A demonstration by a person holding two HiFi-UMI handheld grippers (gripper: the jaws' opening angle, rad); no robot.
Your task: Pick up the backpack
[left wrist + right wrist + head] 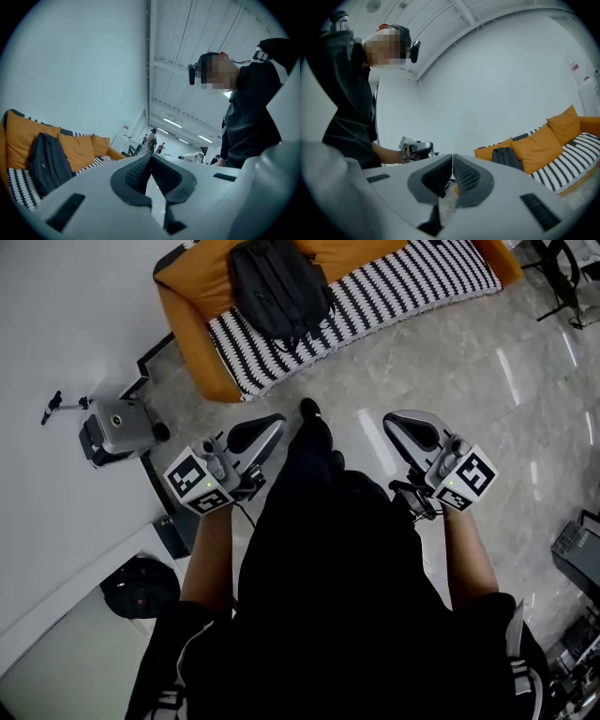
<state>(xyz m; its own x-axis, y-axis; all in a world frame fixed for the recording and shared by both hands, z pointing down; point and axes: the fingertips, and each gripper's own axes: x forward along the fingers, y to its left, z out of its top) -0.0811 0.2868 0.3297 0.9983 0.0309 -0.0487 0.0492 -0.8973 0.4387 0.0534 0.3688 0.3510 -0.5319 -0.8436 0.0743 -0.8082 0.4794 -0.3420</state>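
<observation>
both tools are clenched on nothing. the left gripper (151,158) has its ribbed dark rubber pads (134,178) pressed tip to tip, two curved wedges set in smooth white plastic shells. the right gripper (453,157) matches it, its pads meeting along a thin seam. each carries a cube (199,484) of black and white square markers behind the jaws.

the backpack (277,285) sits well ahead of both grippers, touched by neither: ahead and left of the left one, ahead and right of the right one. it is a dark, soft, rounded fabric bag leaning on plump orange cushions (540,144) of the sofa (184,307), on a black and white striped cover (412,282). glossy grey stone floor (450,362) lies between grippers and sofa.
</observation>
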